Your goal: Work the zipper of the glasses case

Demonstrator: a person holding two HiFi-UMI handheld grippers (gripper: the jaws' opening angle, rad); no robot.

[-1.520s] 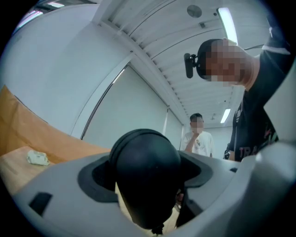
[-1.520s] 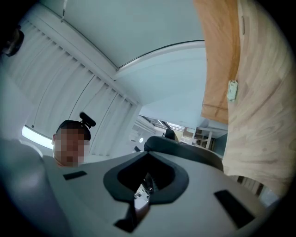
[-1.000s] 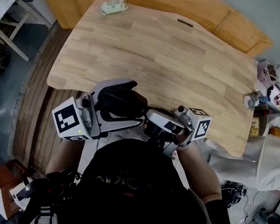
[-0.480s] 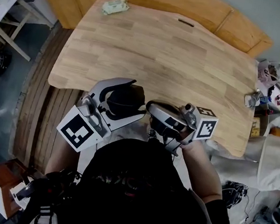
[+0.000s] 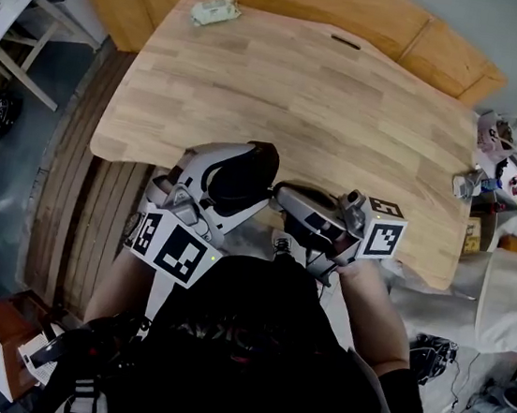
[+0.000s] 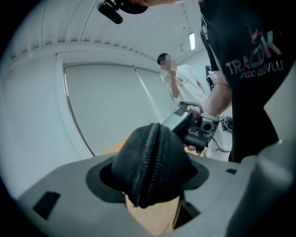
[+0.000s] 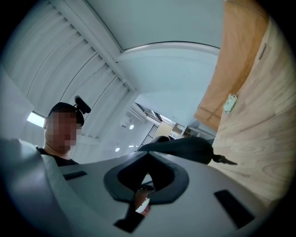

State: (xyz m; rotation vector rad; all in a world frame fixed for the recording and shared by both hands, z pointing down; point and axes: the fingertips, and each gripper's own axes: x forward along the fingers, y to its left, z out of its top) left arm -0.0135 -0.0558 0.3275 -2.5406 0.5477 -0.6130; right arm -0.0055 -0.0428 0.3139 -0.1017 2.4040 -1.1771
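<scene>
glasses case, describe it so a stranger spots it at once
At the near edge of the wooden table, the jaws of the left gripper, just closing further, clamp the glasses case. It is the only black, domed thing, with a zipper along its ridge.

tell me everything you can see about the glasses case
The glasses case is black, rounded and soft-looking, with a fabric-like skin. A black zipper runs lengthwise along it and looks closed where it shows; a small dark pull sticks out at one end. It sits by the wooden table's near edge, gripped in the left gripper, whose jaws have just been closing on it. The shut right gripper is beside it; whether they touch cannot be told.
</scene>
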